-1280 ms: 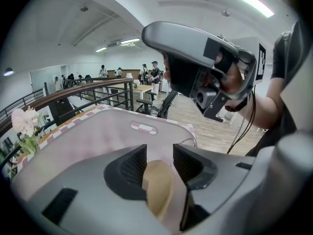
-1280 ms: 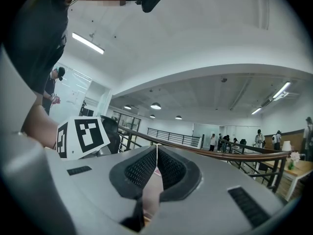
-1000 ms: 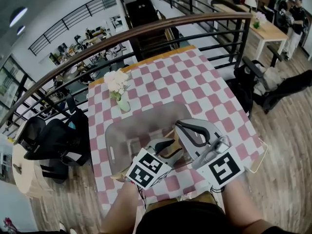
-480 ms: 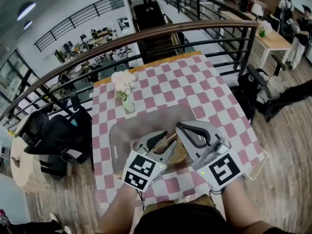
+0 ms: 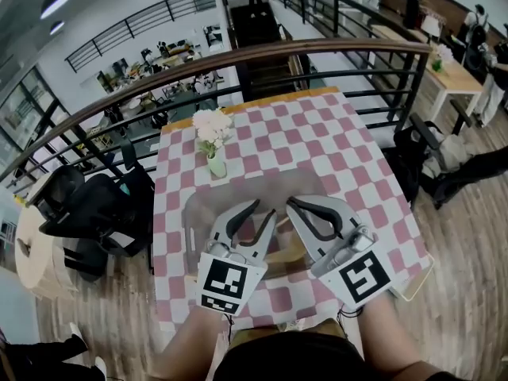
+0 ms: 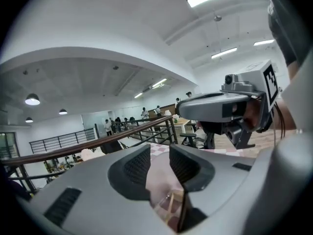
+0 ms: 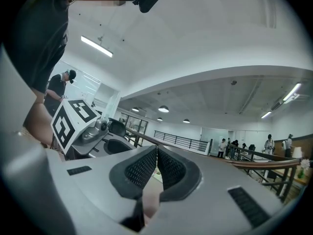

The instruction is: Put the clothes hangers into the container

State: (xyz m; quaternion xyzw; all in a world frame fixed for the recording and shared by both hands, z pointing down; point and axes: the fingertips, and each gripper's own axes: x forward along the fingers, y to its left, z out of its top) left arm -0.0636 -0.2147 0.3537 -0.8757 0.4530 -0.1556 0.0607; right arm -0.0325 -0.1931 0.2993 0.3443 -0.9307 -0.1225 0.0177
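Jaws of the left gripper [image 5: 264, 209] stand apart on nothing, having just closed a bit, the right gripper [image 5: 290, 202] pinched empty; wooden hanger [image 5: 283, 248] lies in clear container [image 5: 193, 213], so best lift straight off without snagging it.

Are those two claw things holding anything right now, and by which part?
Nothing is held. The left gripper has just been closing, its jaws apart and empty; the right gripper is shut on nothing.
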